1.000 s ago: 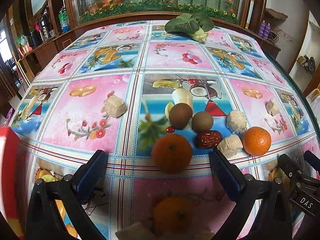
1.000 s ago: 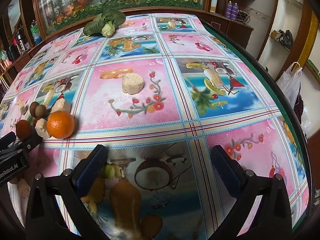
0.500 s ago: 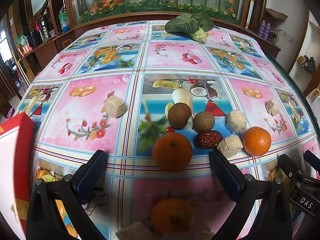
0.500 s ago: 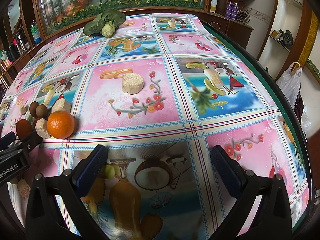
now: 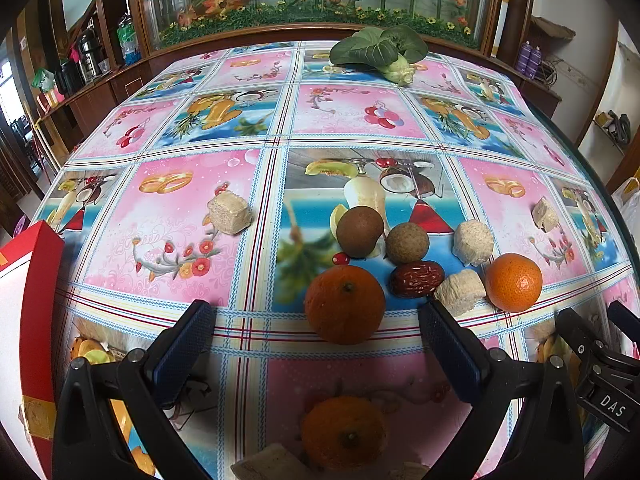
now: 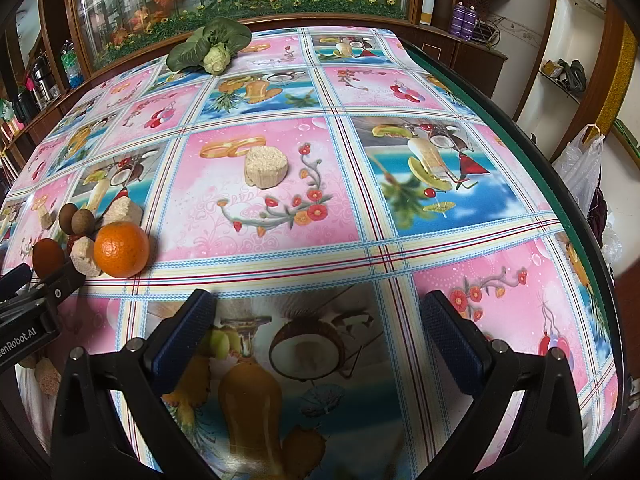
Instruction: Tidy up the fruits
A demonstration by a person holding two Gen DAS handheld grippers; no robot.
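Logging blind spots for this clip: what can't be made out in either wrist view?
- Red box, left wrist view: cut off by the left edge; contents unseen.
- Pale block, left wrist view: cut off by the bottom edge.
- Darker orange, right wrist view: partly hidden by the left gripper.
- Shelf items, right wrist view: too small to identify.

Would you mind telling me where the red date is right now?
In the left wrist view, the red date lies right of centre on the table, between the large orange and a pale cake piece, just below the round brown fruit.
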